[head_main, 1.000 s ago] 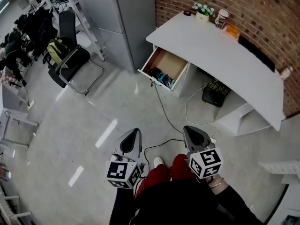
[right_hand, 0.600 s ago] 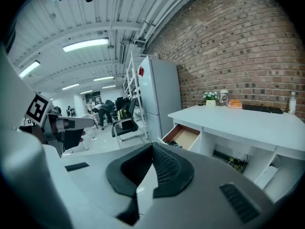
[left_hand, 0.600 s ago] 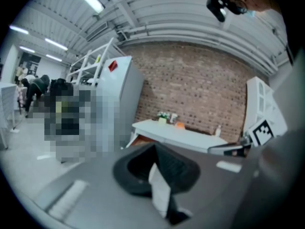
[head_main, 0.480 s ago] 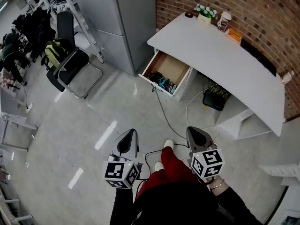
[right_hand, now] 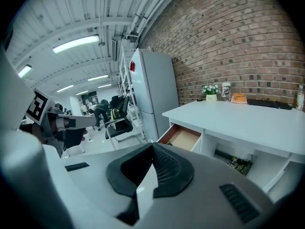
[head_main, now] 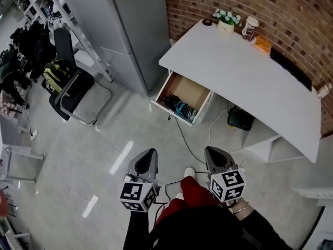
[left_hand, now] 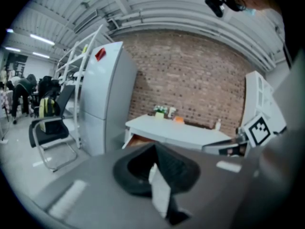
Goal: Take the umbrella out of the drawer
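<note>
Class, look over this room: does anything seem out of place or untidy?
The drawer under the white desk hangs open, with dark and teal clutter inside. A loose cable trails over the floor nearby.

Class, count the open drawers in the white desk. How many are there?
1: the open drawer under the end of the desk nearest the grey refrigerator. Closed drawers may be hidden under the desktop.

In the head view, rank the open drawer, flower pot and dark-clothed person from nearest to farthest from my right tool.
From the right tool:
1. Open drawer, ahead, under the desk.
2. Flower pot, on the desk by the brick wall.
3. Dark-clothed person, far left edge.
</note>
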Available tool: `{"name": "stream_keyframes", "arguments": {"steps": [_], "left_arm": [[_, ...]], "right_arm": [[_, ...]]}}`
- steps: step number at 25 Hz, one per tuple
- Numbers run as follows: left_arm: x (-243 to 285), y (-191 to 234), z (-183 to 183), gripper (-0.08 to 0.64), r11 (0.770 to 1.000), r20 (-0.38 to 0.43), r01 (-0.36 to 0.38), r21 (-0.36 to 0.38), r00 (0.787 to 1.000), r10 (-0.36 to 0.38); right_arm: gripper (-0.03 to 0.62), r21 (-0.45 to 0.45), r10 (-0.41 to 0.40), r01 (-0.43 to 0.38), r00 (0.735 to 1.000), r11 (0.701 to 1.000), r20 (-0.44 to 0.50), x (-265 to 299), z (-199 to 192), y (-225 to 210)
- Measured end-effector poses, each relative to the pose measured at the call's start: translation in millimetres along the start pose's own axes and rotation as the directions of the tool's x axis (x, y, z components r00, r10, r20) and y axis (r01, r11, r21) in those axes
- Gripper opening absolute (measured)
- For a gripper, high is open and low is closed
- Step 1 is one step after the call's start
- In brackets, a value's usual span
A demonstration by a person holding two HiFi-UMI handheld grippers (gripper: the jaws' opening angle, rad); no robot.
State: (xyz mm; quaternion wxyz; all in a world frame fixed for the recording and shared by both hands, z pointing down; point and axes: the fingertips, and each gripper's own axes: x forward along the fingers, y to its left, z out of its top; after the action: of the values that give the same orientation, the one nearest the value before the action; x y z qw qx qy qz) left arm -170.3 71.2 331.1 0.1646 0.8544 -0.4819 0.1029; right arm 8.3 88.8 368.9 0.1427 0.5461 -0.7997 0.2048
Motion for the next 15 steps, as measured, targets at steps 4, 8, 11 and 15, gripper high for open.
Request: {"name": "stream_keyframes", "arguments": {"steps": [4,8,11,15], "left_arm": [[38.0,8.0,14.8,0.005,1.000,-0.019,0.008,0.011,1.000,-0.008],[68.0,15.7,35.5,0.005,0.998,-0.027,0.012,0.066,1.000,-0.010],[86.6,19.9,53.9,0.005,0.992,-0.025,0.023,0.123,0.999,-0.020],[106.4,20.5,77.2,0.005,0.982,-0.022,0.044,0.183,0.999,-0.041]], "right_arm": [[-0.002,0.000,-0.002,0.002,1.000,1.000,-0.004,20.7,16.9,-20.0],[-0.002,0.016,-0.012,0.012,1.000,1.000,0.006,34.5,33.2,-43.0],[-0.002,0.023,-0.024,0.023,0.999,0.999,0.023,40.9,42.3,-56.2],[-0.002,0.046,-0.044,0.043,0.998,0.998,0.035,43.0,50.2,-68.2]]}}
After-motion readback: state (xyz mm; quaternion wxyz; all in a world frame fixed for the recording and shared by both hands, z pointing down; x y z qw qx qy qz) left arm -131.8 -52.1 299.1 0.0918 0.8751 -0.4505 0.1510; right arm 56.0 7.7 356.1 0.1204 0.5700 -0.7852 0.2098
